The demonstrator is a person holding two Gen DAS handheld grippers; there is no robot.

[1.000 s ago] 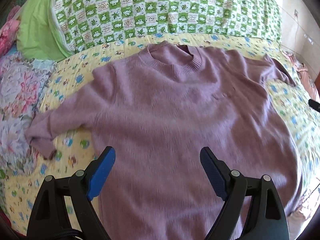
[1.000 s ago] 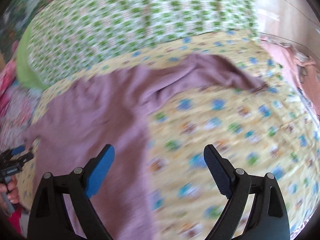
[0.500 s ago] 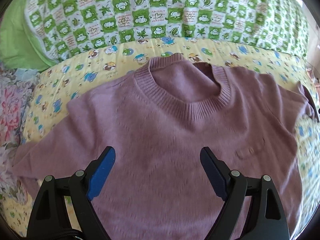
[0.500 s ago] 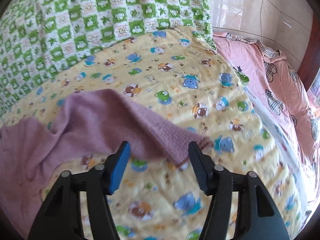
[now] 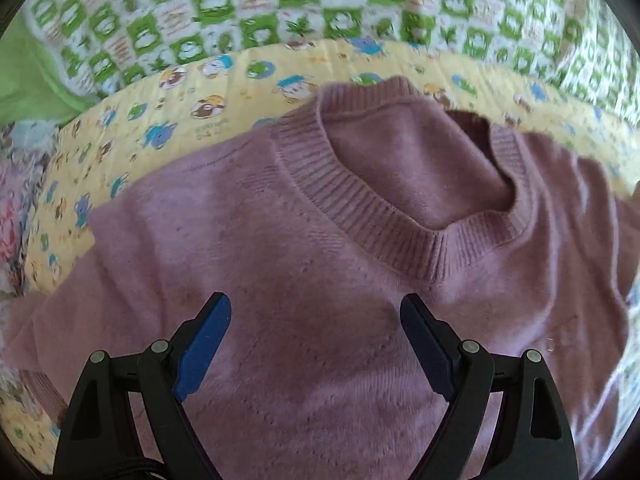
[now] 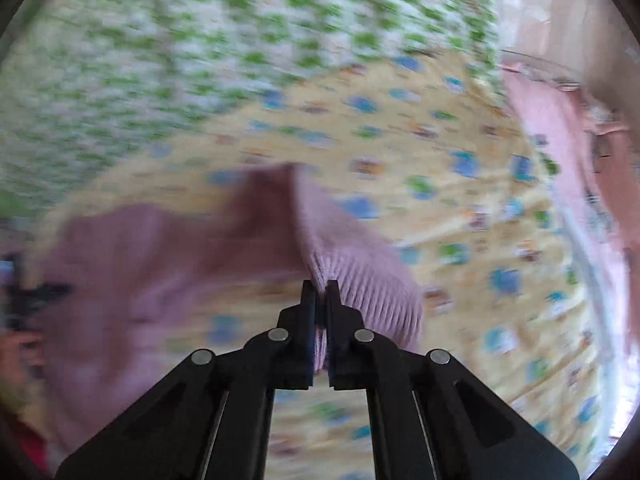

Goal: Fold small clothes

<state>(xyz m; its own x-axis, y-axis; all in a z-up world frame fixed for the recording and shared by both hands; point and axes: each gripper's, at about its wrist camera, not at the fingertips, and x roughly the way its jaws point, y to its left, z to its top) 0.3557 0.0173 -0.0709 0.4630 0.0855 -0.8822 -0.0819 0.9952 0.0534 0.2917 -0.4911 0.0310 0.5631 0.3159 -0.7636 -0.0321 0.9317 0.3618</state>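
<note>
Sweater (image 5: 320,280), mauve knit, lies front-up and spread flat on the yellow cartoon-print sheet (image 5: 168,128); its long axis runs from the hem near the left wrist camera up to the ribbed collar (image 5: 384,216), which points toward the green-and-white checked quilt (image 5: 280,0) beyond the sheet. One sleeve stretches away from the collar toward the left edge of that view. The left gripper (image 5: 316,312) hovers over the chest just below the collar, blue pads wide apart with nothing between them, no contact with the knit to be seen. In the right wrist view, heavily blurred, the right gripper (image 6: 320,286) has just been closing and now pinches the ribbed cuff (image 6: 360,284) of the other sleeve, the jaws together on the fabric. That sleeve rises in a peak off the sheet, away from the collar side. A pink bedcover (image 6: 560,128) lies past the sheet's far edge, on the side opposite the sweater's body. No containers show in either view
</note>
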